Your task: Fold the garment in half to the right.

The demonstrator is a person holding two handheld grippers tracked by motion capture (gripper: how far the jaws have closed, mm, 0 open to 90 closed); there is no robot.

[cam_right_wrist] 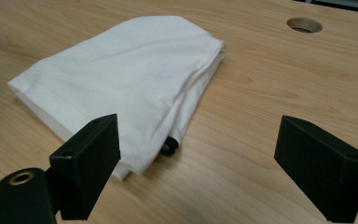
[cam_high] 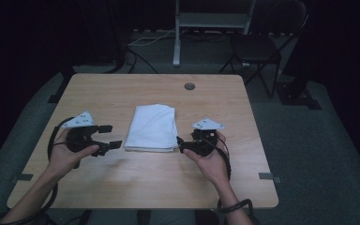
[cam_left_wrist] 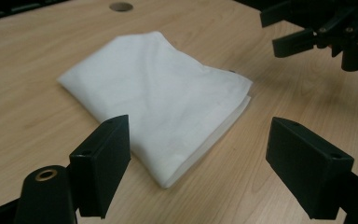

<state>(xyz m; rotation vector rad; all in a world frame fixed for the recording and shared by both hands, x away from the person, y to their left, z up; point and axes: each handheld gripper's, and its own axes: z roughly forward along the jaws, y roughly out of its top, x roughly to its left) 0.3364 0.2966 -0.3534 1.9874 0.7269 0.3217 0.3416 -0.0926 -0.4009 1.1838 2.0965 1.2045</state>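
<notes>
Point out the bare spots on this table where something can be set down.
Bare wood runs along the table edge nearest the person, below both hands. The far strip between the folded white cloth and the round hole is bare too. It is crowded mid-table: the left tongs and right tongs flank the cloth.

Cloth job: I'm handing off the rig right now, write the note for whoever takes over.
Left gripper: open, empty, just left of the cloth, jaws pointing at its near left corner.
Right gripper: open, empty, at the cloth's near right corner; whether a jaw tip touches the edge I cannot tell.
Cloth: white, folded into a rectangle, flat mid-table, below the cable hole. A small dark part peeks from under its right edge in the right gripper view.
Done: both grippers lined up at the near corners.
Left: nothing gripped yet; probably close on the corners next.
</notes>
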